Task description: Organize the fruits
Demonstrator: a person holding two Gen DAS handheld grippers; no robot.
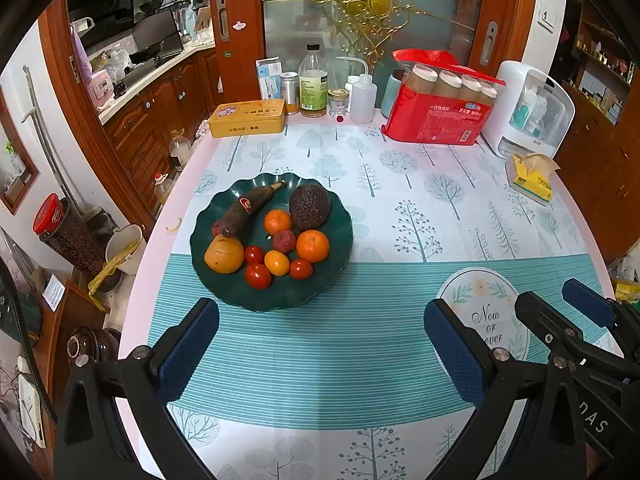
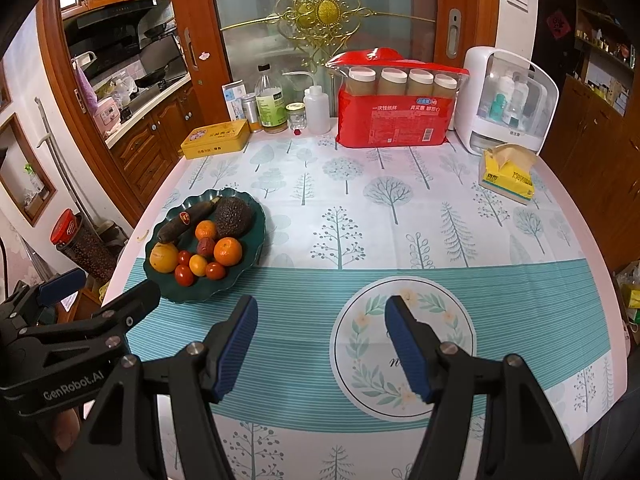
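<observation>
Your table [image 1: 400,208] fills both views, spread with a cloth of pale trees and a teal striped band [image 1: 320,340]. At the far edge you have the red pack of paper cups [image 1: 436,116], the white cabinet with a clear door [image 1: 528,112], the yellow tin [image 1: 248,118], the tall glass bottle [image 1: 313,84] and the yellow tissue pack [image 1: 530,178].

Your left gripper [image 1: 320,352] hangs above the striped band, jaws spread wide, nothing between the blue pads. Your right gripper [image 2: 320,344] sits over the round wreath print [image 2: 404,344] with its jaws parted too, and they hold nothing. Each gripper shows at the edge of the other's view, so the two are side by side.

Now the fruit: it's all on the dark green scalloped plate [image 1: 224,292], on the left part of the table, just beyond your left gripper's left finger and straddling the top edge of the striped band. At the back lie the dark banana with a red sticker [image 1: 248,208] and the dark avocado [image 1: 310,206]. A small orange [image 1: 277,221] sits between them, a bigger one [image 1: 313,245] to the right, a yellow-orange fruit [image 1: 224,255] on the left. Then the small stuff: a reddish lychee [image 1: 284,240], a small yellow tomato [image 1: 277,263], and red cherry tomatoes [image 1: 257,276] along the front.
</observation>
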